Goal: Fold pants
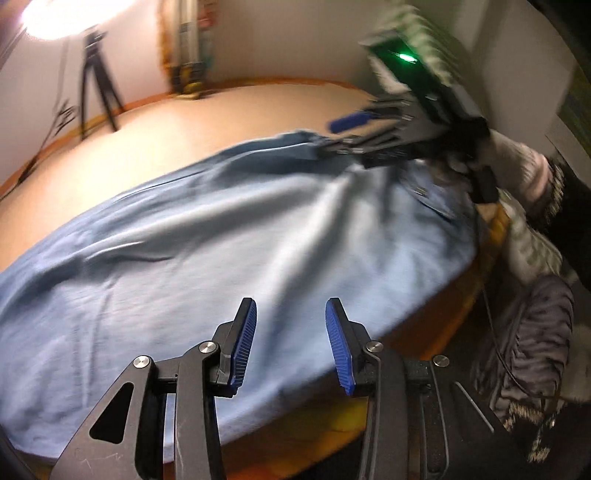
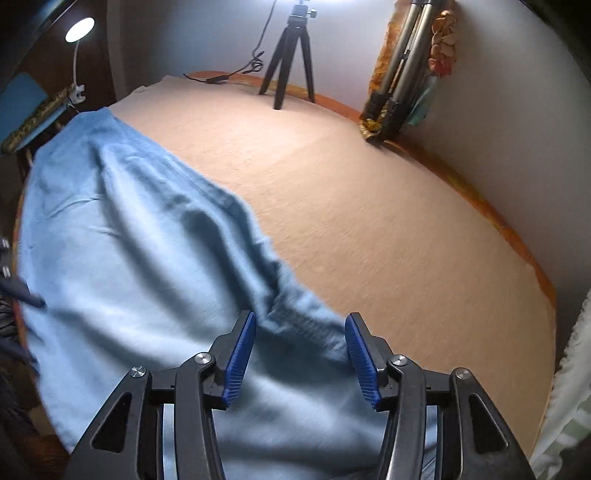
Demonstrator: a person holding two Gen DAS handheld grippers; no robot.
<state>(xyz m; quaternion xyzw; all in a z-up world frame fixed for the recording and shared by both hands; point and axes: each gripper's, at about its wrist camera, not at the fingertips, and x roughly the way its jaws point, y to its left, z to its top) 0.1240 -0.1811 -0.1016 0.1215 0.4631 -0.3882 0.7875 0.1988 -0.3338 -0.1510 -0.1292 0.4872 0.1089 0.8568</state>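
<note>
Light blue pants [image 1: 207, 251] lie spread along the near edge of a table with a peach cloth [image 1: 207, 122]. My left gripper [image 1: 291, 317] is open and empty, just above the cloth near the table's front edge. The right gripper [image 1: 343, 133] shows blurred in the left wrist view, over the far right end of the pants. In the right wrist view the pants [image 2: 122, 236] run from near to far left, and my right gripper [image 2: 300, 332] is open over a bunched, wrinkled edge of the fabric. Nothing is held.
A small black tripod [image 2: 288, 62] and a cable stand at the table's far edge. A folded larger tripod [image 2: 402, 74] leans on the wall. A lamp [image 2: 79, 29] and a blue chair [image 2: 22, 110] are at the far left. A padded jacket [image 1: 532, 350] lies to the right.
</note>
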